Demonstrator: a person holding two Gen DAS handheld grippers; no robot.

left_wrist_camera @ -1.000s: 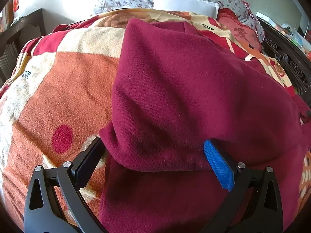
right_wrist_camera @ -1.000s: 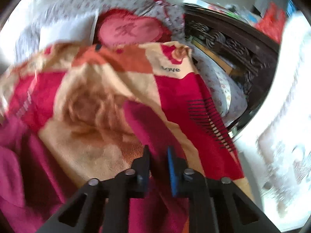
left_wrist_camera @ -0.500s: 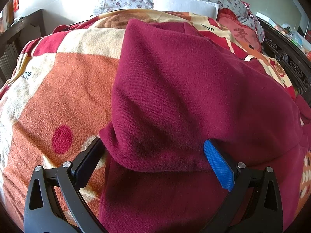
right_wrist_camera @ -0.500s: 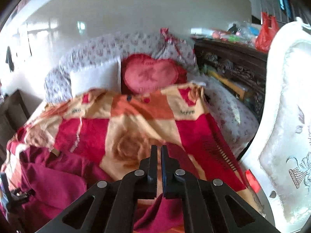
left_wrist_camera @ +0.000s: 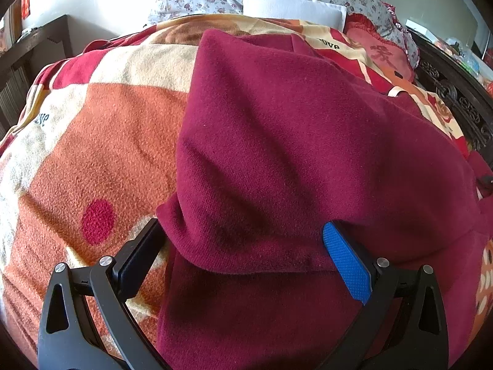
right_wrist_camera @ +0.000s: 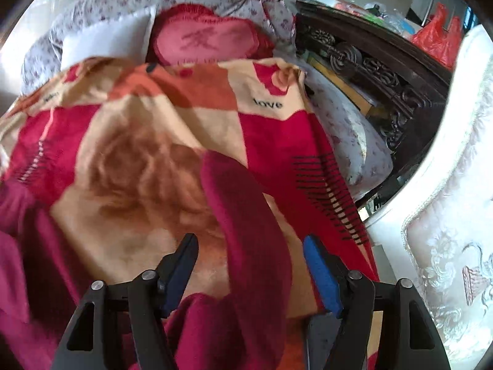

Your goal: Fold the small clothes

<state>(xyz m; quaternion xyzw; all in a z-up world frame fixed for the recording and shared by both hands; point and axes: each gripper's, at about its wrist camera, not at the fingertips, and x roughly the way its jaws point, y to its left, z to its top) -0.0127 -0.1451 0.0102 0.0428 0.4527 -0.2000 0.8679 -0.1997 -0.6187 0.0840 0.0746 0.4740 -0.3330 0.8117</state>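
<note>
Maroon garment (left_wrist_camera: 292, 154) lies folded on the patterned blanket (left_wrist_camera: 101, 154). Left gripper (left_wrist_camera: 246, 246) spread wide, folded edge between its fingers, no pinch. Right gripper (right_wrist_camera: 251, 265) jaws opening, sleeve (right_wrist_camera: 246, 215) lying loose between them.

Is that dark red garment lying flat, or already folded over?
Partly folded: the garment has one layer doubled over another, its edge crossing above the lower layer near the left gripper.

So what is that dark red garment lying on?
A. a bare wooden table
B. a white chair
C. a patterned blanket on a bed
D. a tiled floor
C: the garment is spread over a red, orange and cream blanket, with pillows at the far end.
</note>
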